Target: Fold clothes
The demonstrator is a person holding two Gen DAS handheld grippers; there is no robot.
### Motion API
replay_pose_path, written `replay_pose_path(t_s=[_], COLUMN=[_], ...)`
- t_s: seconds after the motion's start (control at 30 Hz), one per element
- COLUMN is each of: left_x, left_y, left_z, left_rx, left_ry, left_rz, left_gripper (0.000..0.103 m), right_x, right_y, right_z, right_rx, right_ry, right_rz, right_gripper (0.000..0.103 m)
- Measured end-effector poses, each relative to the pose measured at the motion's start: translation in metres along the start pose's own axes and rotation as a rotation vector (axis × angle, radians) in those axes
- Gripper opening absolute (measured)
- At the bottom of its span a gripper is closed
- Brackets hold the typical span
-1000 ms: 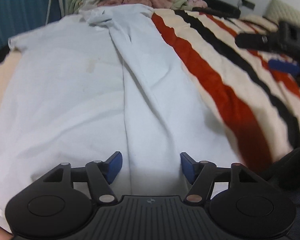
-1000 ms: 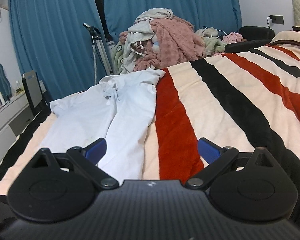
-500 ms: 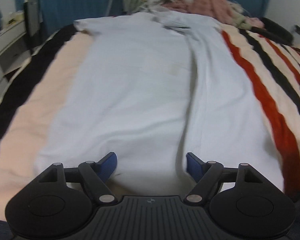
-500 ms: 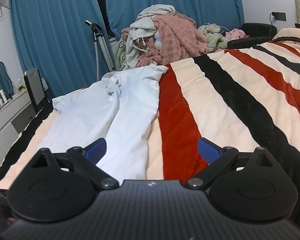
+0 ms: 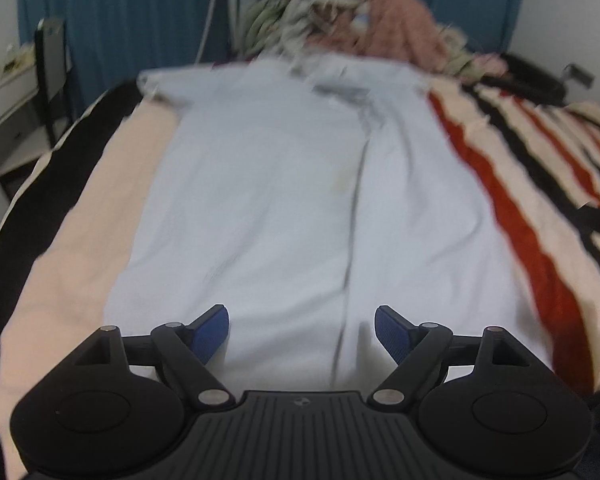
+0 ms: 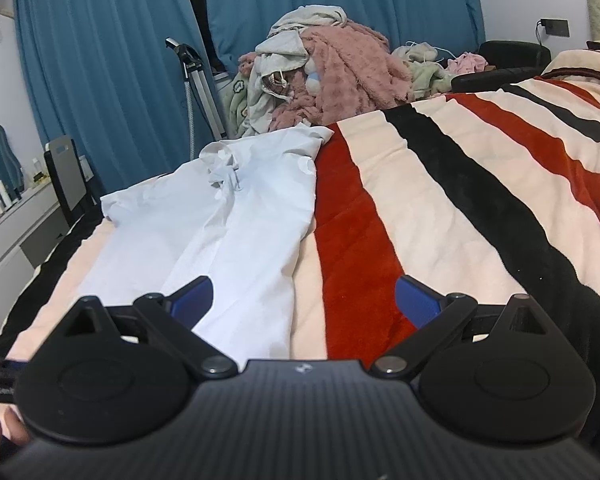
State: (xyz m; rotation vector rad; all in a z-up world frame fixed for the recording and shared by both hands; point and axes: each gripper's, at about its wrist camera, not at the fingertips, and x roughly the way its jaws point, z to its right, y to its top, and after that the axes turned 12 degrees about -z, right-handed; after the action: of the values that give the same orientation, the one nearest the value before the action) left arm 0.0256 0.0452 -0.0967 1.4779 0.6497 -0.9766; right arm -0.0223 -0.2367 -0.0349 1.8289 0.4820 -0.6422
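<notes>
A pale blue shirt (image 5: 284, 200) lies flat and lengthwise on the striped bed, collar at the far end, its right side folded over along a long crease. My left gripper (image 5: 302, 330) hovers open over the shirt's near hem, nothing between its blue pads. In the right wrist view the same shirt (image 6: 228, 232) lies to the left of the red stripe. My right gripper (image 6: 304, 300) is open over the shirt's right edge and the blanket, holding nothing.
The striped red, black and cream blanket (image 6: 460, 200) covers the bed to the right. A heap of clothes (image 6: 324, 76) sits at the far end before blue curtains. A desk with a chair (image 6: 64, 168) stands left of the bed.
My left gripper has swung left and pulled back, so the whole shirt now lies straight ahead. The right gripper has barely moved. Both stay open.
</notes>
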Motion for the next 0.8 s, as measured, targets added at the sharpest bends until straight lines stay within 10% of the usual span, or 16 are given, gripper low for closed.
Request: replay_pose_path(t_s=[0.4, 0.53, 0.67, 0.8], left_x=[-0.025, -0.03, -0.037, -0.044], left_y=[0.003, 0.0, -0.004, 0.002], left_z=[0.007, 0.007, 0.01, 0.011], left_rx=[0.012, 0.017, 0.044, 0.085], left_ry=[-0.059, -0.061, -0.058, -0.058], left_rz=[0.212, 0.229, 0.266, 0.285], left_gripper=[0.097, 0.098, 0.099, 0.1], right_x=[-0.011, -0.015, -0.016, -0.019], right_y=[-0.005, -0.007, -0.008, -0.008], right_z=[-0.021, -0.027, -0.03, -0.03], right_rx=[-0.099, -0.12, -0.117, -0.097], right_ry=[0.018, 0.068, 0.065, 0.049], right_rz=[0.142, 0.135, 0.142, 0.175], right_gripper=[0.098, 0.064, 0.065, 0.087])
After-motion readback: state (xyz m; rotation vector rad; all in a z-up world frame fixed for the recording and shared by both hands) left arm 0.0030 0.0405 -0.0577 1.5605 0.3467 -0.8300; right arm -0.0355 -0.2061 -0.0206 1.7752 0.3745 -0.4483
